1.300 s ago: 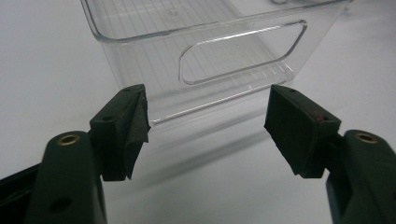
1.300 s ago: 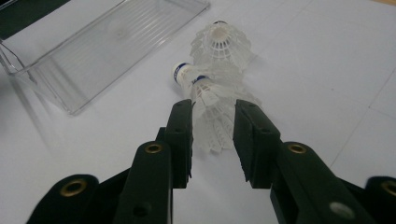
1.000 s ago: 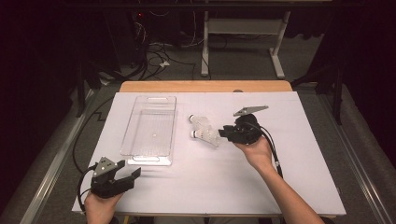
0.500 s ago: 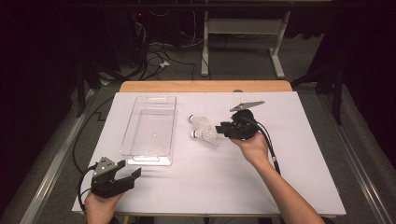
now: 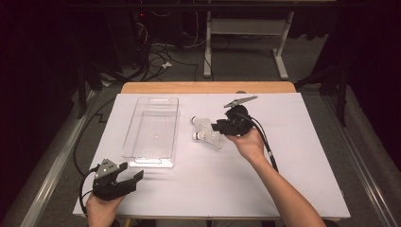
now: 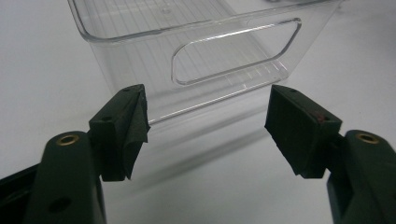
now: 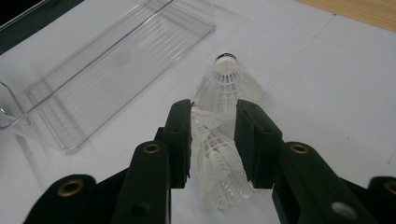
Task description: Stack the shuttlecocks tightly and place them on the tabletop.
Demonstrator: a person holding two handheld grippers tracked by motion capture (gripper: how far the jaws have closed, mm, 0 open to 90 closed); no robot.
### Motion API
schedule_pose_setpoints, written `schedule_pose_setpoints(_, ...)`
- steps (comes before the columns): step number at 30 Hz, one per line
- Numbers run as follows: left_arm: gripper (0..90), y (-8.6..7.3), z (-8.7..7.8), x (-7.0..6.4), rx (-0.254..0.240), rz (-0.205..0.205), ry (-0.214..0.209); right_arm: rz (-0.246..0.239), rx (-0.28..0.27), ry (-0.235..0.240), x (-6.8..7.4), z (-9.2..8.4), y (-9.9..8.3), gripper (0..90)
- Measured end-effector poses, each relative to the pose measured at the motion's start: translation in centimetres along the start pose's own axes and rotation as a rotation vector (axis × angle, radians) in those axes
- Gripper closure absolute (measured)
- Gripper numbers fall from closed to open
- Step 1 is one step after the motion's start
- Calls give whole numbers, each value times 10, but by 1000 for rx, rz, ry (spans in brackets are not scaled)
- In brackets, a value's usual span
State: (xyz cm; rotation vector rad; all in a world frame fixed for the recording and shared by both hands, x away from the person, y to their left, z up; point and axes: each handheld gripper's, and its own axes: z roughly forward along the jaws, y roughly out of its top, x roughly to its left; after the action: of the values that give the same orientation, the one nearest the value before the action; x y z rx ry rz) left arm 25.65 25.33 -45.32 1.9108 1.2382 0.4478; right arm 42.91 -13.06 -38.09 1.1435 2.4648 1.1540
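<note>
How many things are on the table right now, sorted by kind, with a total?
Shuttlecocks: 2, one farther and one nearer, the nearer between the right gripper's jaws.
Clear plastic bins: 1.
Grippers: 2, counting the left gripper.
Total: 5.

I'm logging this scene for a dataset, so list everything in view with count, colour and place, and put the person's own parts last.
Clear plastic rectangular bin: one, transparent, left-centre of the table, nothing in it.
White plastic shuttlecocks: two, white, lying side by side just right of the bin; the nearer shuttlecock sits between the right gripper's jaws.
White table surface: one, white, with a wooden strip along the far edge.
Left gripper: one, black, near left corner, jaws spread wide, facing the bin's end handle.
Right gripper: one, black, centre-right, closed around the shuttlecock's skirt.
Hands: two, one holding each gripper.
</note>
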Motion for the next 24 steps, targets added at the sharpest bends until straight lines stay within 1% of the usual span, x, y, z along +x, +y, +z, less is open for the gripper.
schedule_pose_setpoints(6,310,0,-1,0,-5,-2,1,15,7,-8,-3,4,3,671)
schedule_pose_setpoints(9,310,0,-1,0,-3,0,-2,39,1,6,-4,6,4,666)
schedule_pose_setpoints(18,311,0,-1,0,-8,-2,-1,53,15,-4,-4,16,7,649)
schedule_pose_setpoints(24,312,0,0,1,-3,-1,-2,49,25,1,-4,21,9,647)
